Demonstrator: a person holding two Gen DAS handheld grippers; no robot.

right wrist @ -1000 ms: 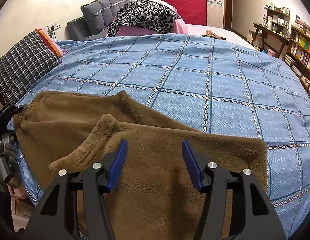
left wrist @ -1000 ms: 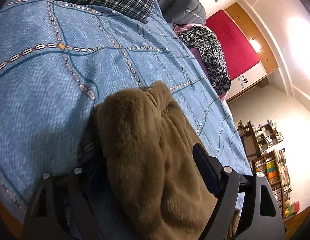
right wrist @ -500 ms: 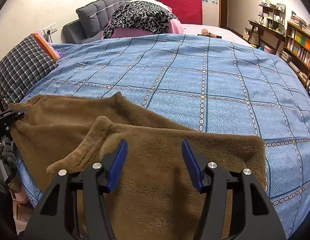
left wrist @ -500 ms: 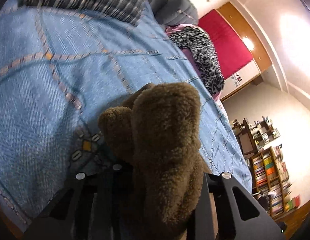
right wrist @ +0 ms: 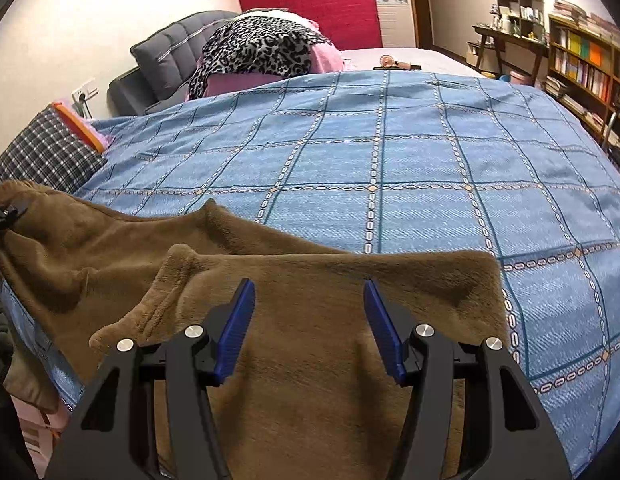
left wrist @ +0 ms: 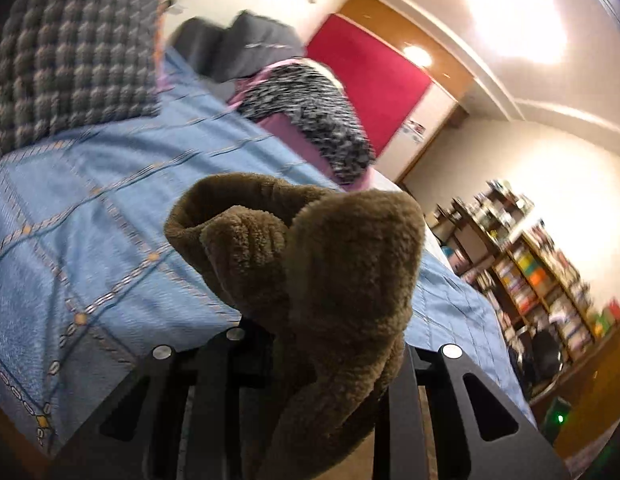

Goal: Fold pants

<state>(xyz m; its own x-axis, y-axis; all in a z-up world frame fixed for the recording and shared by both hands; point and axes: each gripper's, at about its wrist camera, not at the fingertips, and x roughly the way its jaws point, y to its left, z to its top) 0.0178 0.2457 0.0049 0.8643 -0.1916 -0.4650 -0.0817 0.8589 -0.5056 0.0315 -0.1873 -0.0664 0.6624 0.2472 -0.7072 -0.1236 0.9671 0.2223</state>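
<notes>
Left claw [left wrist: 317, 344]: clenching a bunched corner of the brown pants [right wrist: 317, 320], holding it above the bed [right wrist: 389, 168].
Pants: lying along the bed's near edge.
Right claw [right wrist: 308, 320]: hovering released over them.
Far bedspread: lying bare.

Your left tongs [left wrist: 321, 344] clamp a bunched fold of the pants [left wrist: 333, 264], tilted slightly downward; your right tongs [right wrist: 306, 328] hover with jaws apart, gripping nothing.
</notes>
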